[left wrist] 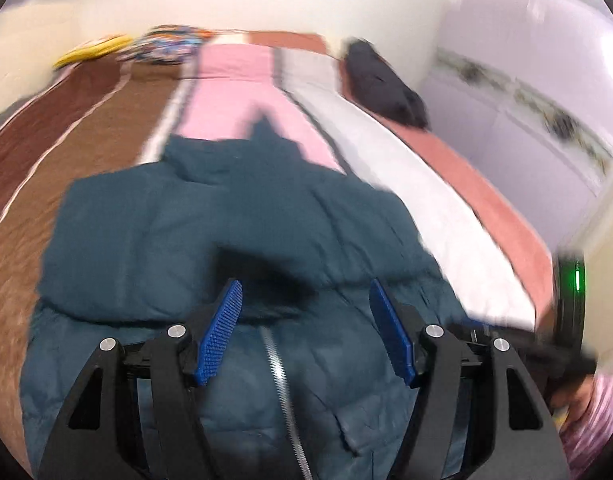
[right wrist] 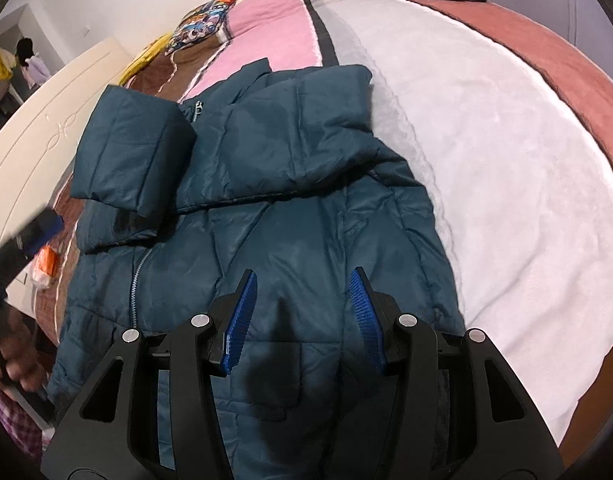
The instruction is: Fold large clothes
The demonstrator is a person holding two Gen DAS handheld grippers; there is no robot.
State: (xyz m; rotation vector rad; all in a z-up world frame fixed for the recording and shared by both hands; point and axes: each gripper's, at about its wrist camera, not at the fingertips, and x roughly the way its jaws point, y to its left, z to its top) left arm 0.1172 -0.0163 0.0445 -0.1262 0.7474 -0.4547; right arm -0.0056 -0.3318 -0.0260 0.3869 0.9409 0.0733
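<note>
Over on the left, the left gripper (left wrist: 306, 316) hovers above the zip (left wrist: 284, 396) of the teal jacket (right wrist: 290, 208), jaws wide and empty. The jacket lies flat on the bed (right wrist: 486, 152), both sleeves (right wrist: 134, 152) crossed over the chest, likely to make a narrower bundle. To the right, the right gripper (right wrist: 302, 316) hangs over the lower front, jaws apart, holding nothing, probably ready for the hem.
</note>
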